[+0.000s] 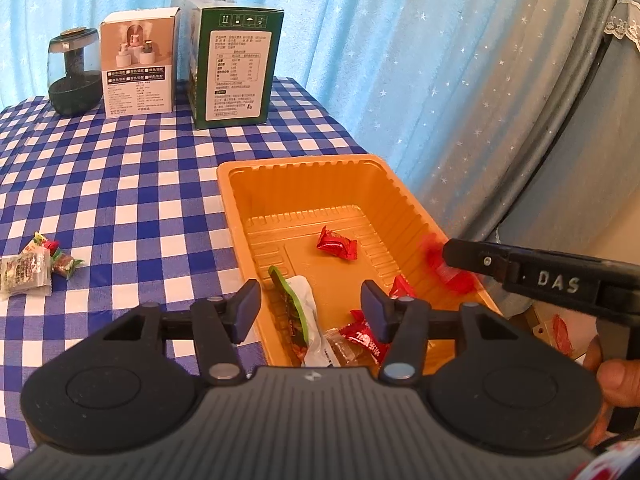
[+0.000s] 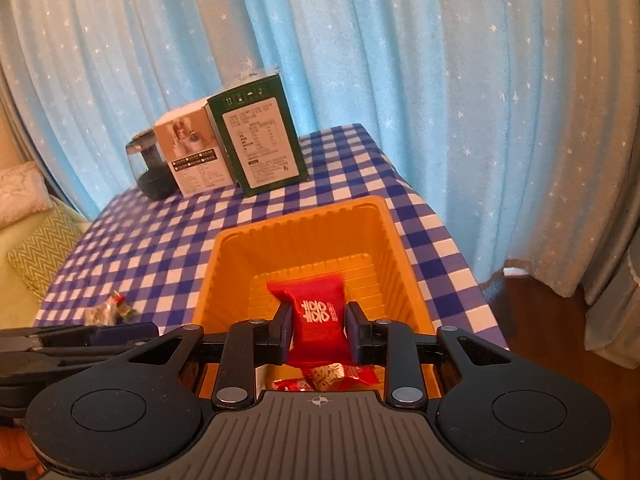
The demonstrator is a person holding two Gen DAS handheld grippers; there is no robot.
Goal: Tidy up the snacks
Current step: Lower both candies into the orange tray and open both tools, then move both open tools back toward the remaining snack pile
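The step in hand looks like dropping snacks into the orange tray (image 1: pixel 400 200), which sits on the checked tablecloth (image 1: pixel 120 184) near the table's right edge. The right gripper (image 2: pixel 317 330) hangs over the tray with a red packet (image 2: pixel 314 312) between its jaws; the jaws stand apart and the packet looks blurred in the left wrist view, so it seems to be let go rather than clamped, though whether the pads touch it cannot be told for sure. The left gripper (image 1: pixel 310 310) is parted and empty above the tray's near end, over a green-and-white wrapper (image 1: pixel 298 308) and more red candies (image 1: pixel 337 245) lying inside. A small heap of wrapped sweets (image 1: pixel 34 266) waits on the cloth to the left, well apart from the tray; the next move likely calls for reaching across and pinching one of them. The tray is thin moulded plastic with ribbed walls; the wrappers are glossy, crinkled film, slippery and light.
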